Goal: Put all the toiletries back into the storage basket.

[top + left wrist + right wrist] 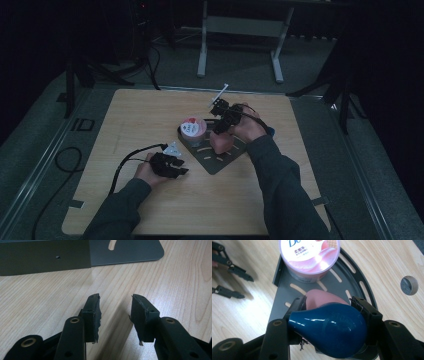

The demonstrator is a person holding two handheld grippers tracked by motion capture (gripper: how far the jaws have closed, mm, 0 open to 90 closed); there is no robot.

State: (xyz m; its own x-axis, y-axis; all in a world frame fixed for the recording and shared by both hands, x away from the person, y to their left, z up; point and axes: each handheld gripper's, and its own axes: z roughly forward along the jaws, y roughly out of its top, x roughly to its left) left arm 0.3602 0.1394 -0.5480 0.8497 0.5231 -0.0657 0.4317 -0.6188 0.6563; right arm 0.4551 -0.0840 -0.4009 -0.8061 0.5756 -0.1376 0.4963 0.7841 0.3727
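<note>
Over the grey tray (287, 293), the right claw (332, 315) clamps a blue bulb (332, 328), while the left claw (115, 315) stands apart, empty.

The left hand (150, 172) rests low near the table's front left, with the forearm coming up from the bottom edge. The left gripper (181, 166) points to the right, and its jaws stand apart with nothing between them. The right arm reaches further forward, bent at the elbow, in a dark sleeve. The right hand (248, 125) holds the right gripper (218, 131) tilted downward. Its jaws press on a blue bulb (329, 330) from both sides.
</note>
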